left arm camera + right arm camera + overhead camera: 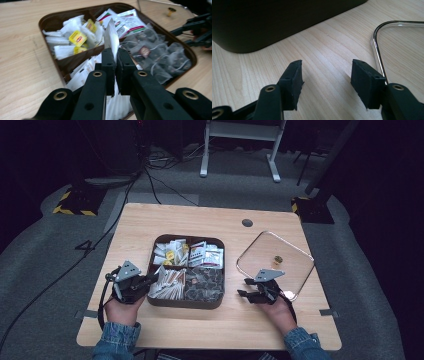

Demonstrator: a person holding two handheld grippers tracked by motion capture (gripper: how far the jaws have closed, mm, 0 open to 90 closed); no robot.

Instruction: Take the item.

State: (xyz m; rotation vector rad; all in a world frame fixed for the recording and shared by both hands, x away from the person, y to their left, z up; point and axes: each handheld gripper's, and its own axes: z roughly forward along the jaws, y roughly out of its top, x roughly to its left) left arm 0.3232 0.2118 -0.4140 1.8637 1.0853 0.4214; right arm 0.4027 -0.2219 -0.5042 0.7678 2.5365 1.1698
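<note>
While the left gripper (115, 60) stands clamped on one white paper sachet (111, 37), the item is catalogued thus: flat, narrow, held edge-on between the jaws, its long axis running straight out beyond the fingertips, its free end hanging above the tray's middle divider

Source: brown square four-compartment plastic tray (187, 303), centre of the pale wooden table (210, 222); the sachet appears drawn from the near-left compartment, which holds more white packets (167, 284). Far-left compartment: yellow-tagged tea bags (77, 38). Near-right compartment: clear pyramid tea bags (160, 60)

Right gripper (326, 75): jaws parted, nothing between them, resting low over the table between the tray's right wall and the clear square glass lid (300, 252) near the right edge

Judgement: left hand is nearer and already carries; any handover lies rightward
</note>
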